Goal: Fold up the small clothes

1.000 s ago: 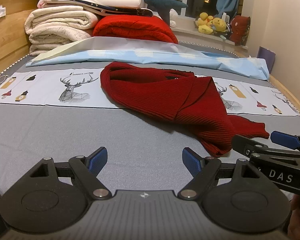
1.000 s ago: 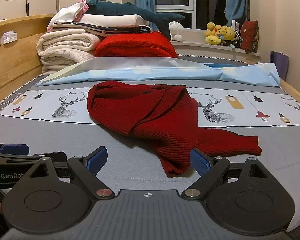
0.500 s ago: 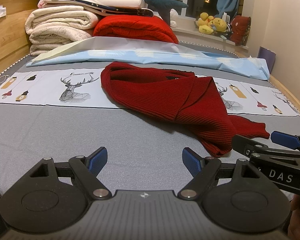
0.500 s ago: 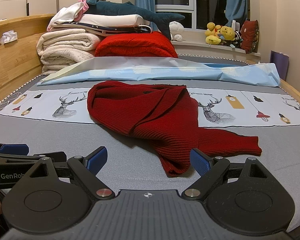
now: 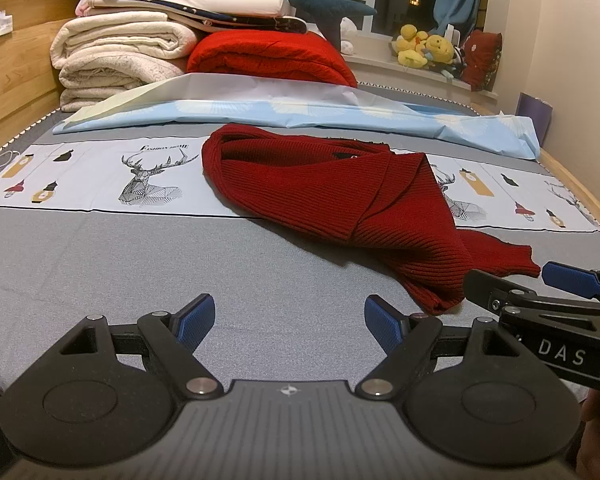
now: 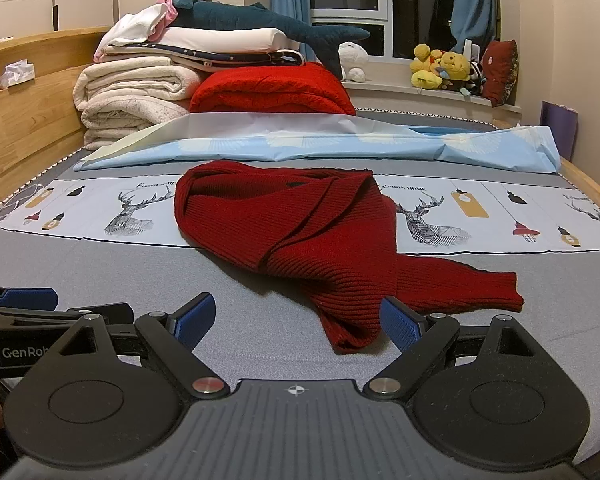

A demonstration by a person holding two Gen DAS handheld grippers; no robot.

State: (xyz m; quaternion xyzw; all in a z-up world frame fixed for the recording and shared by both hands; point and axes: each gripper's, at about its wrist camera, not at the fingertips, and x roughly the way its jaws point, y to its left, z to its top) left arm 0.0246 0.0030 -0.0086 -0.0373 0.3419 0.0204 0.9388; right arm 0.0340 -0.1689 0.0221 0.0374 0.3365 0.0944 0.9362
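Red knit sweater (image 6: 296, 236) lies crumpled mid-bed on the grey sheet (image 5: 140, 264), unfolded. Left gripper (image 5: 290, 320) and right gripper (image 6: 296, 318) hover short of it, jaws spread wide and empty, apparently ready to grasp.

near side: bare grey bed sheet (image 5: 100, 264) ahead of both spread grippers, open to pass.
centre: crumpled red sweater (image 6: 292, 232) across the way.
far side: light blue sheet (image 6: 340, 144), folded blankets (image 6: 136, 96) stacked behind.
left edge: wooden bed frame (image 5: 8, 92).
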